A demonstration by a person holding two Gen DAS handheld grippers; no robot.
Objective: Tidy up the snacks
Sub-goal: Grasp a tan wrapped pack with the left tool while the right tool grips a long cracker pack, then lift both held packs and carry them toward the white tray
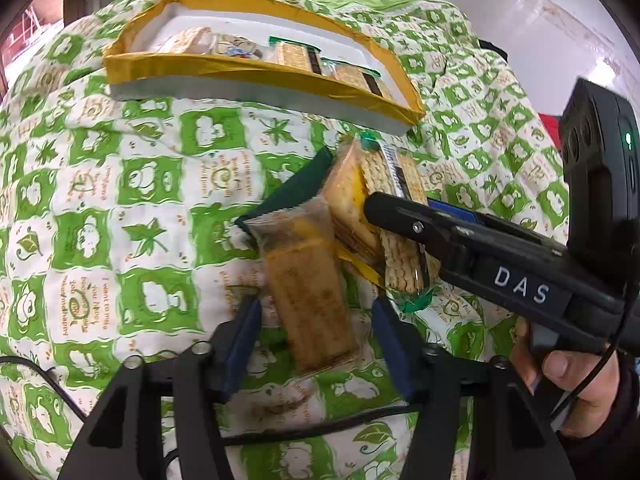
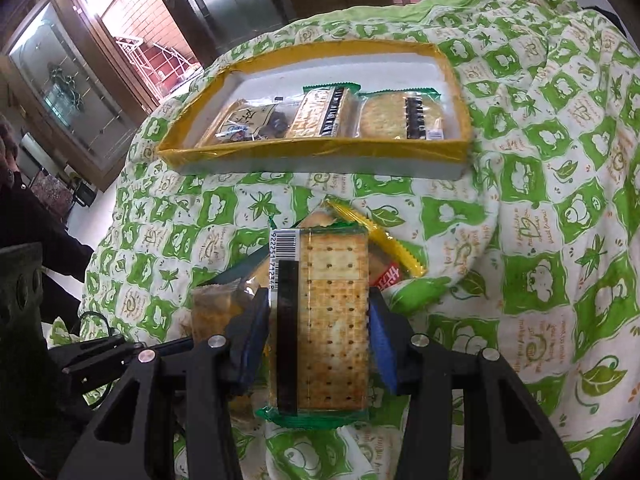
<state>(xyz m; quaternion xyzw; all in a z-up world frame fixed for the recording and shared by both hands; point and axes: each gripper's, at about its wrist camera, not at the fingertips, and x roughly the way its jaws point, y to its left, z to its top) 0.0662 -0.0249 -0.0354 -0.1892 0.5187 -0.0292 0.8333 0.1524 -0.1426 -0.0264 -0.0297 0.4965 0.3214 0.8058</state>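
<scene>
A small pile of snack packs lies on the green-and-white quilt. My right gripper [image 2: 318,304] is shut on a green-edged square cracker pack [image 2: 328,312]; in the left wrist view it [image 1: 400,208] grips that pack [image 1: 400,256] from the right. My left gripper [image 1: 316,312] is open around a clear brown biscuit pack [image 1: 310,292], its blue pads on both sides and apart from it. A yellow-wrapped cracker pack [image 1: 348,192] and a dark green pack [image 1: 288,196] lie in the pile. A yellow-rimmed white tray [image 2: 320,152] behind holds three snack packs.
The quilt [image 2: 540,240] is rumpled and slopes away on all sides. A black cable [image 1: 280,432] runs under my left gripper. A red-labelled pack [image 2: 386,276] peeks out right of the held crackers. A person in dark clothes [image 2: 24,220] stands at far left.
</scene>
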